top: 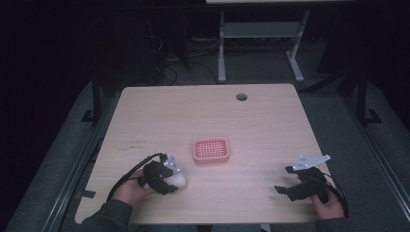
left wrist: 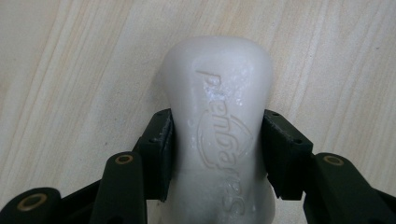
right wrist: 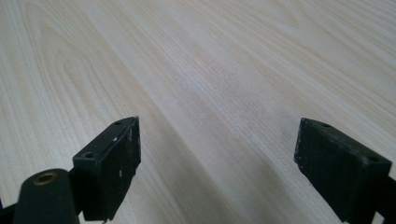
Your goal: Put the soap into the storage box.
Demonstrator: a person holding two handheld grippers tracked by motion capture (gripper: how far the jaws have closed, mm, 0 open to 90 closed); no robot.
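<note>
A white bar of soap (left wrist: 219,121) with a raised brand name lies on the wooden table (top: 203,116), near the front left (top: 179,180). My left gripper (top: 171,180) is shut on the soap: both black pads (left wrist: 161,149) press its sides in the left gripper view. A pink slotted soap dish (top: 211,150) sits in the middle of the table, a little beyond and to the right of the soap. My right gripper (top: 286,182) rests at the front right, open, its two jaws wide apart over bare wood (right wrist: 215,93).
A round cable hole (top: 241,96) is near the table's far edge. Behind the table stand a white desk frame (top: 261,38) and cables on a dark floor. A dark strip runs along the table's left side.
</note>
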